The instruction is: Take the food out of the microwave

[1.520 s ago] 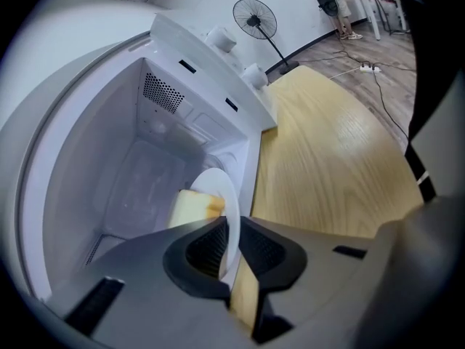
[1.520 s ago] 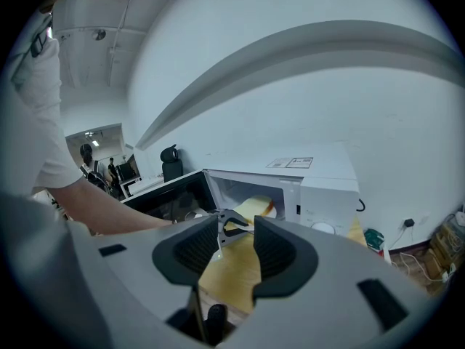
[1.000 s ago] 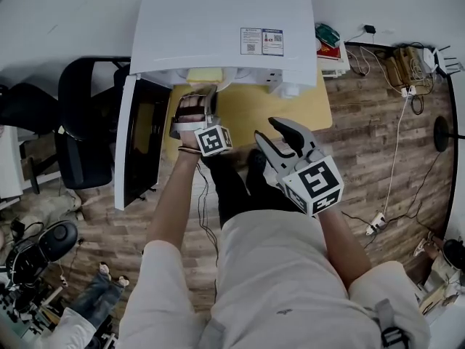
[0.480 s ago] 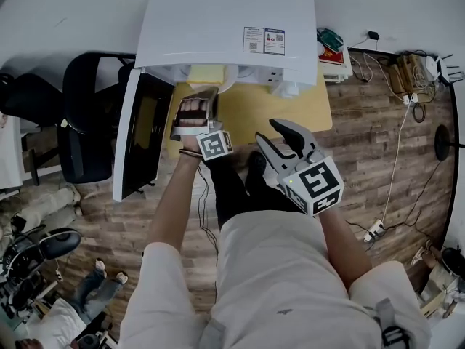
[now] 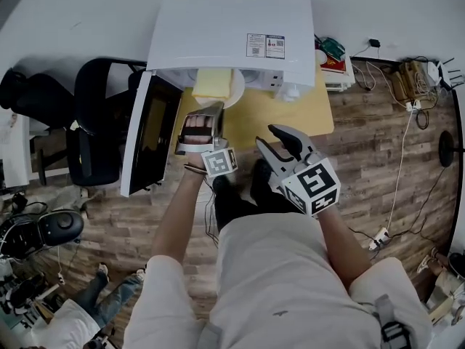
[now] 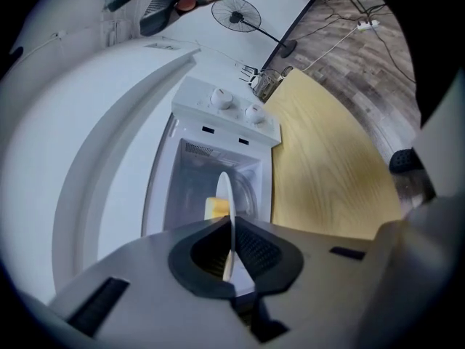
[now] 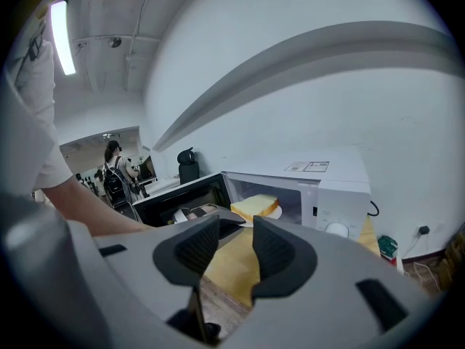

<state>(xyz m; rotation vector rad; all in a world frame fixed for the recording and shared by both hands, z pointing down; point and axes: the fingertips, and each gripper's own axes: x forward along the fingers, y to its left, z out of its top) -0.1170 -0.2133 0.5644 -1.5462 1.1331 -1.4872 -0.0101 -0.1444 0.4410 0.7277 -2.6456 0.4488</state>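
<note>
A white microwave (image 5: pixel 232 35) stands on a yellow wooden table (image 5: pixel 283 111) with its door (image 5: pixel 149 133) swung open to the left. A white plate (image 5: pixel 234 91) with a yellow slice of bread (image 5: pixel 212 83) sticks out of the cavity's front. My left gripper (image 5: pixel 208 107) is shut on the plate's near rim. In the left gripper view the plate (image 6: pixel 230 217) stands edge-on between the jaws, with the bread (image 6: pixel 215 208) behind. My right gripper (image 5: pixel 267 137) hangs open over the table's front edge, nothing between its fingers. The right gripper view shows the bread (image 7: pixel 256 206) at the microwave's (image 7: pixel 330 187) mouth.
A black office chair (image 5: pixel 94 122) stands left of the open door. Cables and power strips (image 5: pixel 407 86) lie on the wooden floor at the right. Small red and green items (image 5: pixel 330 49) sit beside the microwave. A standing fan (image 6: pixel 236 13) is beyond the table.
The plate with the bread has come further out of the microwave, drawn back and upward by my left gripper. The right gripper has stayed where it was.
</note>
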